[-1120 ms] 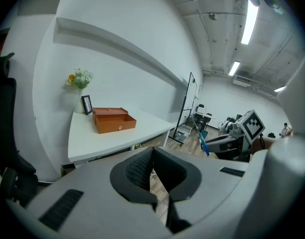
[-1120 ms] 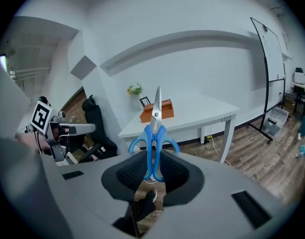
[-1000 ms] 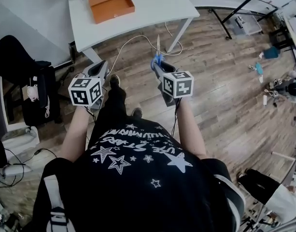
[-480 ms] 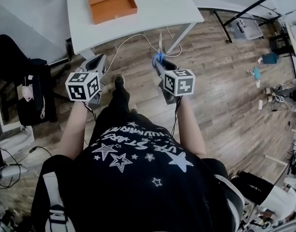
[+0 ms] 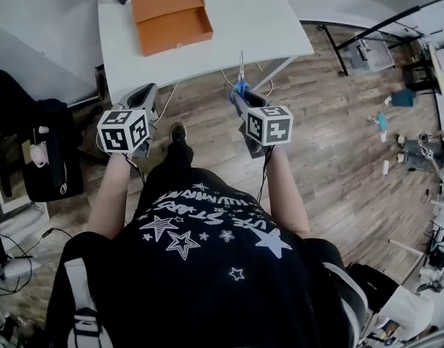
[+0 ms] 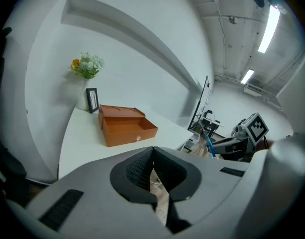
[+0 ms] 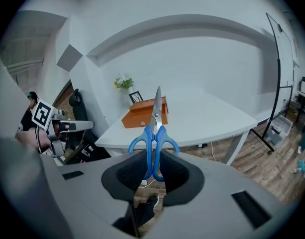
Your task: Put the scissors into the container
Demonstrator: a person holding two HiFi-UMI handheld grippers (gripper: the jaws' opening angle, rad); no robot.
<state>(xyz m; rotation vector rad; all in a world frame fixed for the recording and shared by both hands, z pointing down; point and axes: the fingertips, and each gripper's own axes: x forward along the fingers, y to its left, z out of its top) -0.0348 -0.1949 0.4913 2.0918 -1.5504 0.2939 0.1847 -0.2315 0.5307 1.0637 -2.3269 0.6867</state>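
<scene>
Blue-handled scissors (image 7: 154,133) stand upright in my right gripper (image 7: 153,172), which is shut on their handles; the closed blades point toward the table. In the head view the scissors (image 5: 240,75) stick out ahead of the right gripper (image 5: 243,98), just short of the white table's (image 5: 243,20) front edge. The open orange box (image 5: 171,17) sits on the table, far left of the scissors; it also shows as the orange box (image 6: 126,125) and the orange box (image 7: 145,113). My left gripper (image 6: 153,176) is shut with nothing between its pads, held in front of the table's near edge.
A small framed picture (image 6: 92,99) and a vase of flowers (image 6: 85,67) stand at the back of the table beside the wall. A white cable (image 5: 232,78) trails under the table. A black chair (image 5: 40,151) sits to the left; clutter lies on the wooden floor at right.
The person has stepped toward the table: the table and orange box have come nearer in view. Both grippers keep their hold and relative position, scissors tip now reaching the table's edge.
</scene>
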